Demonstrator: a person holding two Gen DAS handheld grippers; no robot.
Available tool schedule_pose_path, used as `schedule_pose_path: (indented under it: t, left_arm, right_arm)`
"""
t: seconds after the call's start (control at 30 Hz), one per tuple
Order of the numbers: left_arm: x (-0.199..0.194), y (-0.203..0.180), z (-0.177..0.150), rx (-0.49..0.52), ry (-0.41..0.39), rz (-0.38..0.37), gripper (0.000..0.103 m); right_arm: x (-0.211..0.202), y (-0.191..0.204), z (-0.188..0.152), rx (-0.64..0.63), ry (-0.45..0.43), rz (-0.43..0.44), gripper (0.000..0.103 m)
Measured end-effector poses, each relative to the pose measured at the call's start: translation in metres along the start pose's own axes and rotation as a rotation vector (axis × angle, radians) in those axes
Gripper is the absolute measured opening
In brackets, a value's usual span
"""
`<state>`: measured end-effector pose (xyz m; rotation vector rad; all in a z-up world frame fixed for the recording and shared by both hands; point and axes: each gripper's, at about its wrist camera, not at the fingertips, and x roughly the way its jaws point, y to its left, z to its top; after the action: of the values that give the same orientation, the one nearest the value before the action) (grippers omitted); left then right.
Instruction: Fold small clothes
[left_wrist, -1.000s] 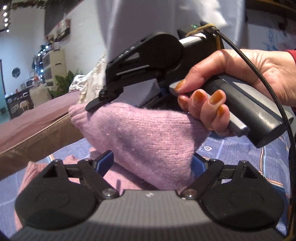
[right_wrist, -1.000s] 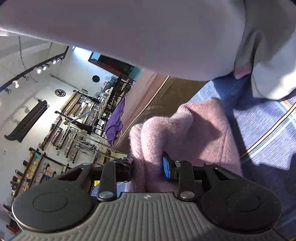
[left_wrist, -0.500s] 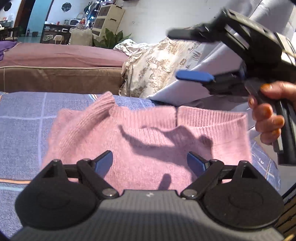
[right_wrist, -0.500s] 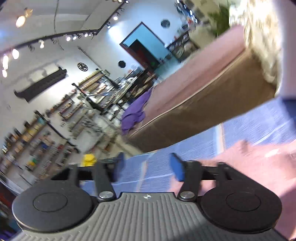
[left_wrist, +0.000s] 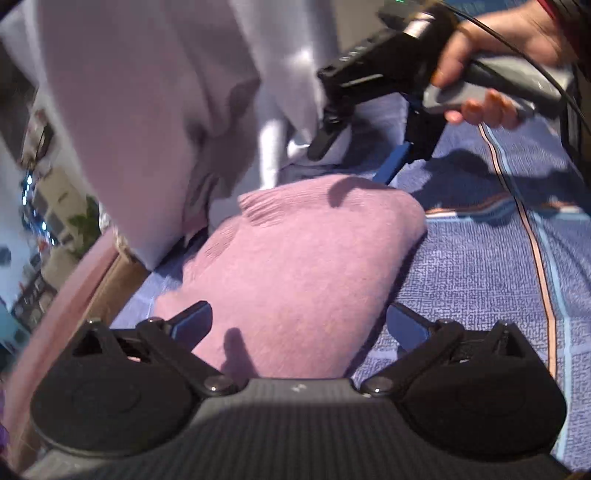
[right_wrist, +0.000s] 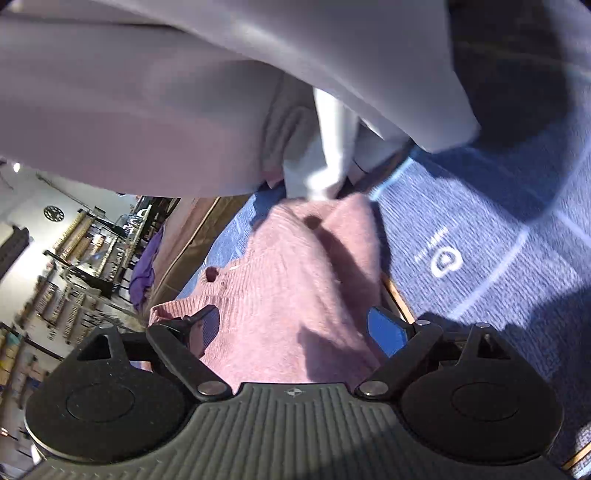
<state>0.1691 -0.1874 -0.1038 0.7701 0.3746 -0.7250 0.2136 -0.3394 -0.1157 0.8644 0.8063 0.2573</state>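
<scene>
Pink knit sweater (left_wrist: 306, 273) lies folded into a compact bundle on the blue patterned bedspread (left_wrist: 480, 266), close to the bed's left edge, where a brown side panel drops away. A hanging pale garment (left_wrist: 155, 96) sits just beyond its far end. Ribbed hem shows on the near-left side in the right wrist view (right_wrist: 192, 304); a small hole or buttonhole is visible near it.

Left gripper (left_wrist: 299, 325): jaws opening to wide, blue pads spread to either side of the bundle's near end, not pressing on it. Nothing held. Probably a release after laying the fold down.

Right gripper (left_wrist: 362, 155) seen from the left wrist camera at the far right corner of the bundle, carried by the person's right hand (left_wrist: 491, 74). Jaws wide apart, one blue finger (left_wrist: 393, 162) angled toward the fabric edge; whether it touches the knit is unclear. In its own view (right_wrist: 291, 328) the pads straddle the sweater, empty.

Judgement: both grippers hang over opposite ends, so the fold reads as just set down. The bundle looks puffy, not flat. The soft knit may spring open; a pat or press would help. The next move likely calls for smoothing, or for leaving it as finished.
</scene>
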Motion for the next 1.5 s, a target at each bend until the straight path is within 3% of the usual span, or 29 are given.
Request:
schedule_pose_path:
  t: [0.1,0.23,0.33,0.47,0.53,0.6,0.63,0.7,0.8,0.97,1.07,1.23,1.33,1.5]
  left_arm:
    - [0.036,-0.037,0.019,0.146,0.043,-0.003,0.103]
    - [0.074,-0.069,0.026,0.284,0.081,0.027,0.103]
    - [0.090,-0.071,0.037,0.292,0.080,0.030,0.103]
    - [0.112,-0.073,0.051,0.298,0.104,0.036,0.103]
    - [0.115,-0.076,0.052,0.305,0.086,0.045,0.103]
    - [0.115,-0.076,0.052,0.271,0.082,0.021,0.090]
    - [0.115,-0.073,0.052,0.228,0.089,0.006,0.077]
    - [0.113,-0.070,0.053,0.200,0.090,-0.003,0.071]
    - [0.097,-0.043,0.059,0.044,0.060,-0.053,0.062]
    - [0.037,0.017,0.052,-0.193,-0.093,-0.071,0.060]
    - [-0.004,0.053,0.037,-0.311,-0.178,-0.030,0.060]
    - [-0.066,0.139,-0.012,-0.622,-0.296,0.009,0.060]
    - [-0.087,0.183,-0.063,-0.788,-0.340,0.007,0.061]
    - [-0.123,0.238,-0.183,-1.121,-0.377,-0.021,0.062]
  right_arm:
    - [0.010,-0.023,0.007,0.035,0.036,-0.005,0.103]
    - [0.034,-0.049,0.018,0.124,0.070,0.151,0.103]
    - [0.065,-0.050,0.029,0.066,0.138,0.118,0.103]
    - [0.090,-0.041,0.045,-0.032,0.162,0.161,0.103]
    - [0.102,-0.034,0.049,-0.101,0.195,0.143,0.103]
    - [0.106,-0.029,0.050,-0.127,0.217,0.134,0.067]
    - [0.107,-0.029,0.049,-0.105,0.223,0.139,0.065]
    - [0.101,-0.027,0.044,-0.111,0.216,0.146,0.054]
    - [0.088,-0.025,0.036,-0.023,0.183,0.189,0.048]
    - [0.069,0.015,0.027,0.098,0.143,0.340,0.047]
    - [0.068,0.066,0.020,0.097,0.139,0.385,0.047]
    - [0.102,0.167,0.005,0.059,0.183,0.436,0.047]
    - [0.142,0.224,-0.006,0.016,0.231,0.389,0.047]
    - [0.216,0.295,-0.048,-0.079,0.318,0.189,0.047]
